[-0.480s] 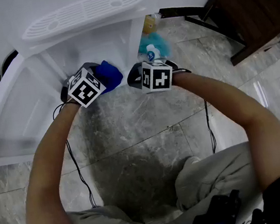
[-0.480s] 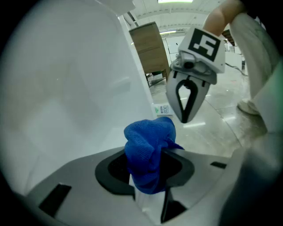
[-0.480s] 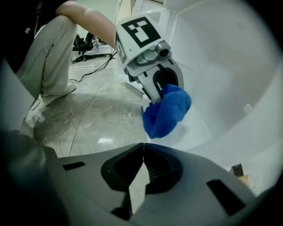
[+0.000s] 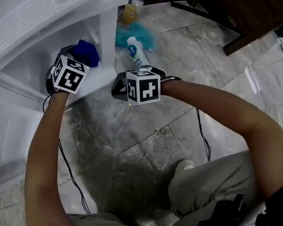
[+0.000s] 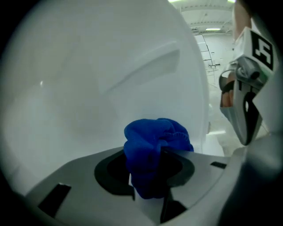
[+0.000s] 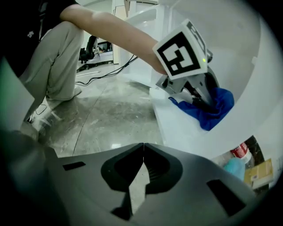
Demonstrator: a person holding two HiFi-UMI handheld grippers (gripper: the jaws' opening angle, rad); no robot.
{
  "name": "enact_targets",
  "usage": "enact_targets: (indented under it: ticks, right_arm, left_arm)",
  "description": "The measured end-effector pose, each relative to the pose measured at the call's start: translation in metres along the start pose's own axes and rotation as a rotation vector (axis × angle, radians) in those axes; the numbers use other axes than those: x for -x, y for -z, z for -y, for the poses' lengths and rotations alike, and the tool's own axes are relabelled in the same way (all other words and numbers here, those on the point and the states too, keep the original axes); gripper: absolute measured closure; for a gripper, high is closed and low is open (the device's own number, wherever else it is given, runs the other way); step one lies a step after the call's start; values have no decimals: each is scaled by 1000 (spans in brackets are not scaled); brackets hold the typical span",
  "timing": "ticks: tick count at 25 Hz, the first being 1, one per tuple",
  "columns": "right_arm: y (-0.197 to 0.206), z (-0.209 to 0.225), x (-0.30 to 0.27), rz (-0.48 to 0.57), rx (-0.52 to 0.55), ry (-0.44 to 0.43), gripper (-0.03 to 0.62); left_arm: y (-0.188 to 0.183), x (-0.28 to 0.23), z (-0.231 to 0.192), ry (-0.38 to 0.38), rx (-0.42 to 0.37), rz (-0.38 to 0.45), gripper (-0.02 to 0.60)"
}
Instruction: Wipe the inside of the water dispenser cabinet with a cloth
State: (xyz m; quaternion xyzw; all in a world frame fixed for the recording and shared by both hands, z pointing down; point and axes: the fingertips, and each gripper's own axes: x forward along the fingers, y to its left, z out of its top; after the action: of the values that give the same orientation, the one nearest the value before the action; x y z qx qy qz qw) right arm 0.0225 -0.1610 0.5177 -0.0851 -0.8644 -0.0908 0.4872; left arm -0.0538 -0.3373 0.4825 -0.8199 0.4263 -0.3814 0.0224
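Mid-wipe, I'd say: the left gripper (image 5: 148,194) is clamped on the bunched bright-blue fabric cloth (image 5: 154,145) inside the white plastic water dispenser cabinet (image 5: 88,88), at about 11 o'clock in the head view. Next up it needs steady pressure and a sweep along the panel. The right gripper (image 6: 142,154) is pinched together and empty. Its view, at 2 o'clock, shows the cloth apparently touching the cabinet floor, while the left gripper view only gets blank wall.

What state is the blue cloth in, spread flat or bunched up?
Bunched up: the blue cloth is a crumpled wad pinched in the left gripper's jaws.
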Motion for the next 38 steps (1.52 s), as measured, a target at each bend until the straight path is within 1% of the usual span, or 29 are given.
enact_targets:
  ticks: [2, 4, 6, 11, 13, 15, 19, 22, 24, 27, 29, 33, 35, 37, 38]
  right_arm:
    - [-4, 2, -4, 20, -14, -9, 595]
    - [-8, 3, -7, 40, -23, -19, 595]
    - [-12, 0, -8, 50, -12, -31, 595]
    - [-24, -15, -10, 58, 32, -65, 595]
    - [-25, -19, -11, 47, 54, -73, 595]
    - [-22, -19, -13, 31, 72, -77, 595]
    - [-17, -16, -15, 12, 86, -76, 595]
    - [-15, -14, -14, 5, 100, -73, 595]
    - [-15, -14, -12, 6, 98, -72, 595]
    - [-13, -17, -11, 5, 92, -76, 595]
    - [-9, -20, -10, -3, 97, -80, 595]
    - [-7, -21, -10, -16, 119, -86, 595]
    - [-10, -18, -10, -10, 119, -83, 595]
    - [-15, -15, -11, 0, 116, -80, 595]
    - [-16, -13, -11, 4, 114, -79, 595]
  left_arm:
    - [-6, -17, -7, -18, -9, -6, 440]
    - [-10, -33, -13, -31, -57, -32, 440]
    - [-12, -42, -20, -45, -76, -46, 440]
    - [-11, -46, -32, -30, -20, -29, 440]
    - [-12, -44, -32, -40, -9, -12, 440]
    - [-12, -41, -27, -50, -20, -1, 440]
    - [-10, -38, -17, -16, -44, 4, 440]
    - [-12, -42, -19, -15, -58, 2, 440]
    - [-12, -46, -25, -23, -56, -15, 440]
    - [-10, -51, -34, -32, -5, -51, 440]
    - [-10, -51, -36, -34, 35, -59, 440]
    - [-11, -44, -30, -47, 82, -21, 440]
    - [-10, -42, -24, -36, 66, 2, 440]
    - [-10, -43, -24, -28, 29, 10, 440]
    - [-10, -44, -26, -27, 24, 10, 440]
